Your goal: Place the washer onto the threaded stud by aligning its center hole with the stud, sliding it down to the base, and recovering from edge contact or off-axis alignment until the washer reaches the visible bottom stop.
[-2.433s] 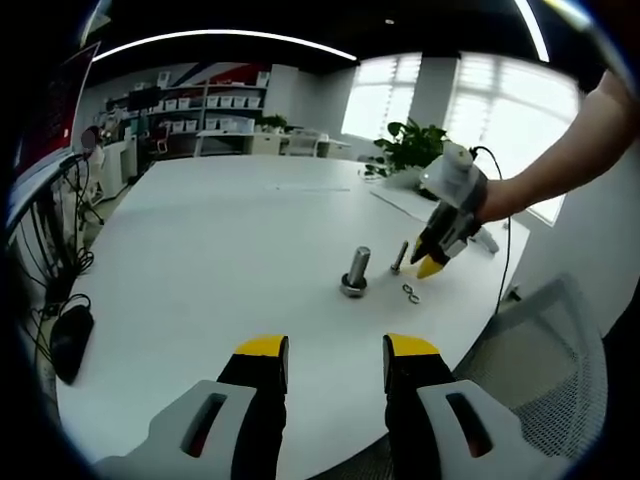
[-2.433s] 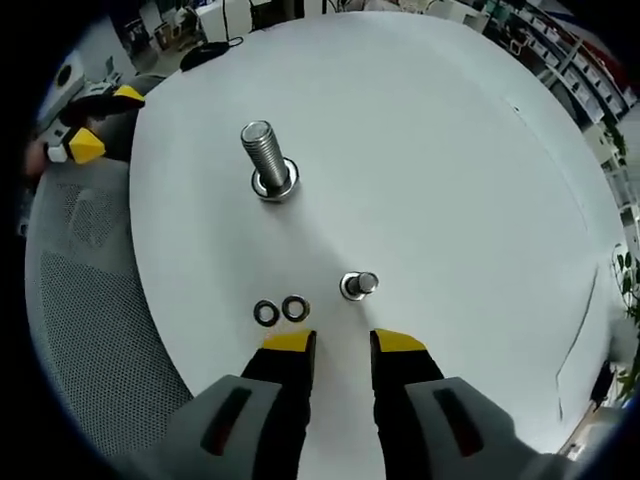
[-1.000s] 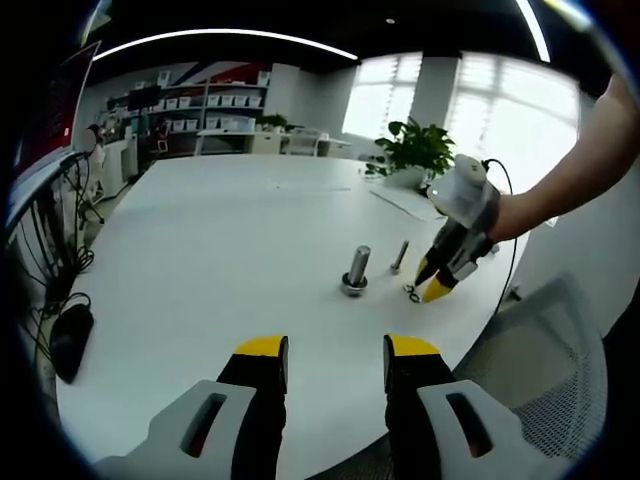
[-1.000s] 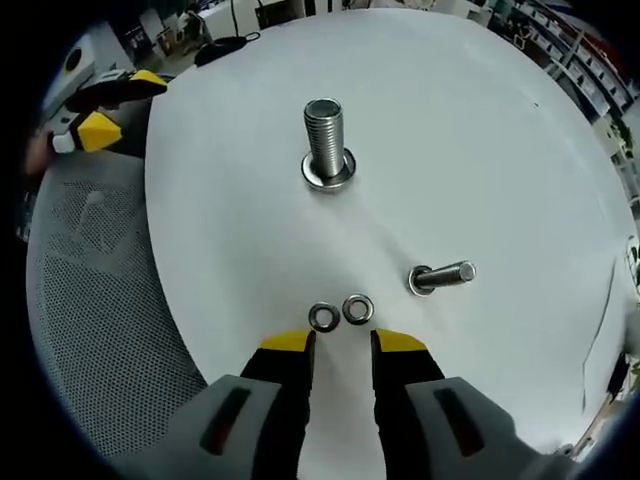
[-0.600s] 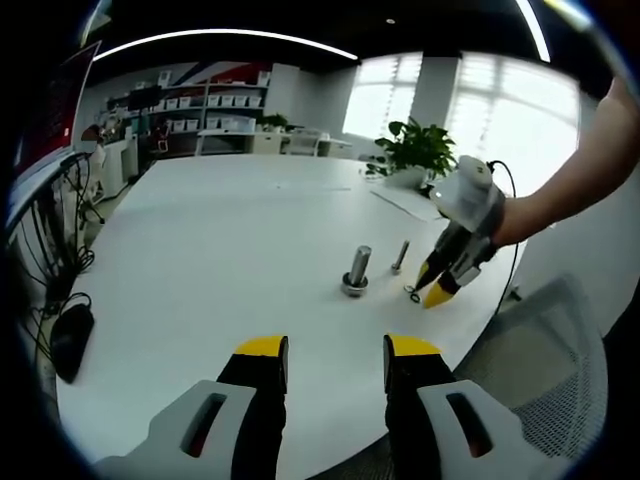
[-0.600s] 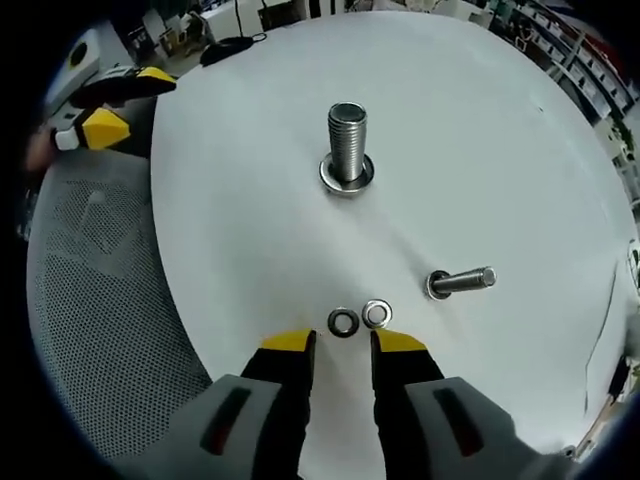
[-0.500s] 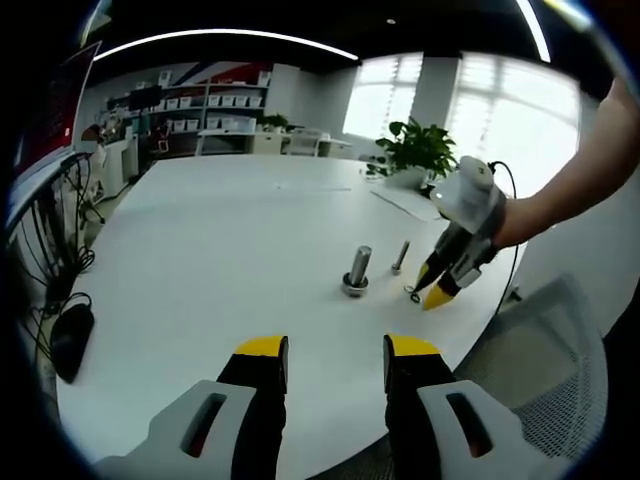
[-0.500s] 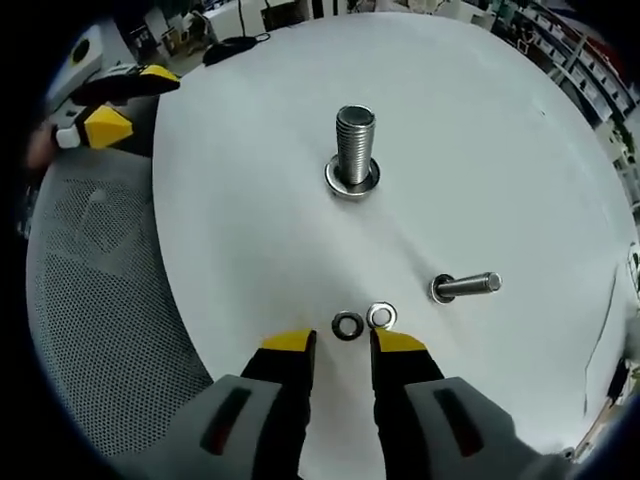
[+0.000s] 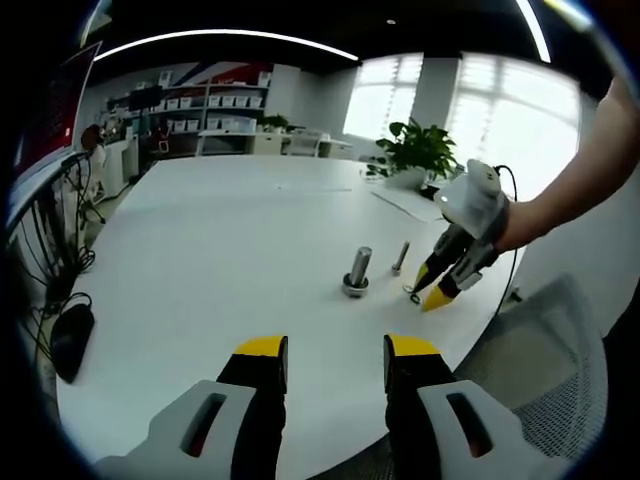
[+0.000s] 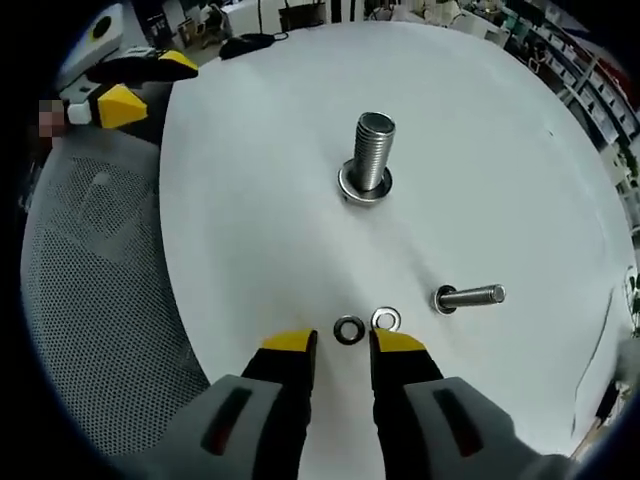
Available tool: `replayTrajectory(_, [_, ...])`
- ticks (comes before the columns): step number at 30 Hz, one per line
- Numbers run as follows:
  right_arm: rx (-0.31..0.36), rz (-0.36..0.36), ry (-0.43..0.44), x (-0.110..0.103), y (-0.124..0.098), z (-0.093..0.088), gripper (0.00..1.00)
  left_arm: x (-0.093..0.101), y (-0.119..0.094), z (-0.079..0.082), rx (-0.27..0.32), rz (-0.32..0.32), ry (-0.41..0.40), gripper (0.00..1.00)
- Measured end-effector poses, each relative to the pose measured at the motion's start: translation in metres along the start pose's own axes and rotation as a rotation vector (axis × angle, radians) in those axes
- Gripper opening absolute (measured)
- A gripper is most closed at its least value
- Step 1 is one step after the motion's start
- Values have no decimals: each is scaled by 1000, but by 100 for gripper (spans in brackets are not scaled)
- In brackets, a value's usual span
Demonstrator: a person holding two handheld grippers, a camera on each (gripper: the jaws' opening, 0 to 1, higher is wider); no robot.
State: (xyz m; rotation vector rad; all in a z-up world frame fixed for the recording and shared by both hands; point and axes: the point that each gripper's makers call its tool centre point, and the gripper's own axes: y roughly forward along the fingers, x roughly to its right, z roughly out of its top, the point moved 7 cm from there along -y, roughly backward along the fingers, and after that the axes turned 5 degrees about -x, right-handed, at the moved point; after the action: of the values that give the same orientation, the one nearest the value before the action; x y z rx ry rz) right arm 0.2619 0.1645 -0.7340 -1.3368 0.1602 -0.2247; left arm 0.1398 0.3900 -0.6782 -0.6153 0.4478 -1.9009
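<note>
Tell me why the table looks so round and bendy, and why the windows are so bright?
In both views a fisheye lens curves straight lines, so the white table bulges like a dome in the right gripper view. In the left gripper view the windows are washed out white by daylight. The big stud stays sharp, casting only a faint shadow.

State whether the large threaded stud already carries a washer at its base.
Yes: a washer rings the upright large threaded stud at its base.
</note>
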Motion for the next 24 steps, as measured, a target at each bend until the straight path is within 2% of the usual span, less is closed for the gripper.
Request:
replayTrajectory(6, [25,10,-9,1,0,-1,24,0,0,0,1,1,-1,37])
replayTrajectory(18, [-15,28,-67,3,0,4,22,0,0,1,3,1,-3,37])
replayTrajectory(24, [-60,31,-105,4,1,8,19,0,0,1,2,4,-5,37])
